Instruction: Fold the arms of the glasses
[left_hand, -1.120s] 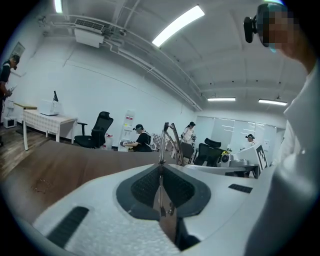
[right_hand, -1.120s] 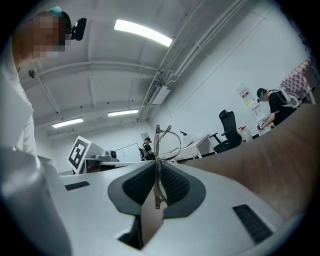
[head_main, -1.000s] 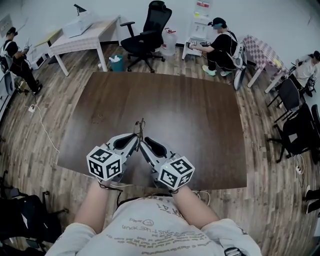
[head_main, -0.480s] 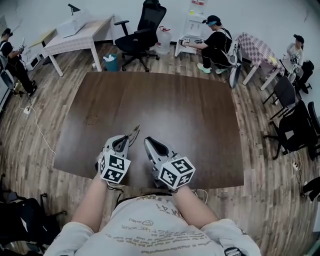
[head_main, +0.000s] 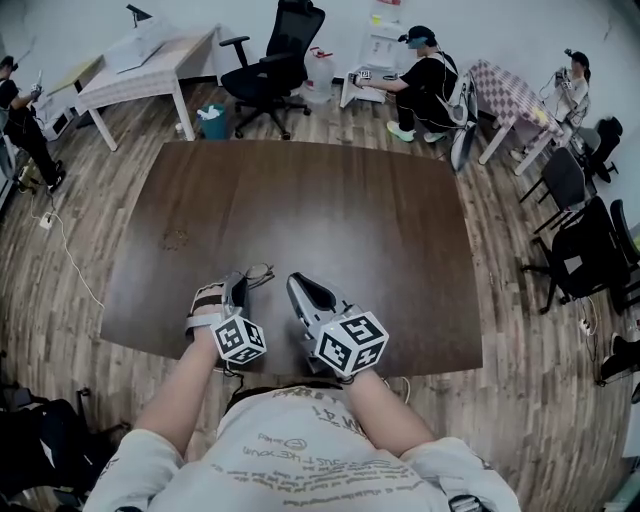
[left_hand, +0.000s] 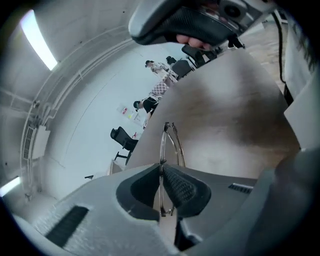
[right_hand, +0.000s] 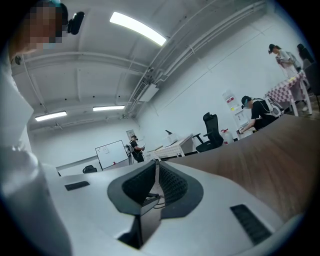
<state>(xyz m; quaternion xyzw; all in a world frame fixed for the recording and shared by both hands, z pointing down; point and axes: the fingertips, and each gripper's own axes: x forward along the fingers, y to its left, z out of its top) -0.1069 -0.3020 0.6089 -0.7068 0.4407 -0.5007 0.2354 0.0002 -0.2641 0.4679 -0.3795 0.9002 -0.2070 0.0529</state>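
Pinching the glasses (left_hand: 169, 145) between the jaws of the left hand-held gripper (left_hand: 162, 167) at the near part of the tabletop (head_main: 350, 220), beside the right hand-held gripper (right_hand: 156, 167), just closed together on nothing.

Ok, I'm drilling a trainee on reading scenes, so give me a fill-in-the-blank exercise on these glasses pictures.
The thin wire-framed glasses are pinched by the gripper in the person's ____ hand.
The large wooden table before the person is dark ____.
Past its far edge stands a black swivel office ____.
Missing words: left; brown; chair.
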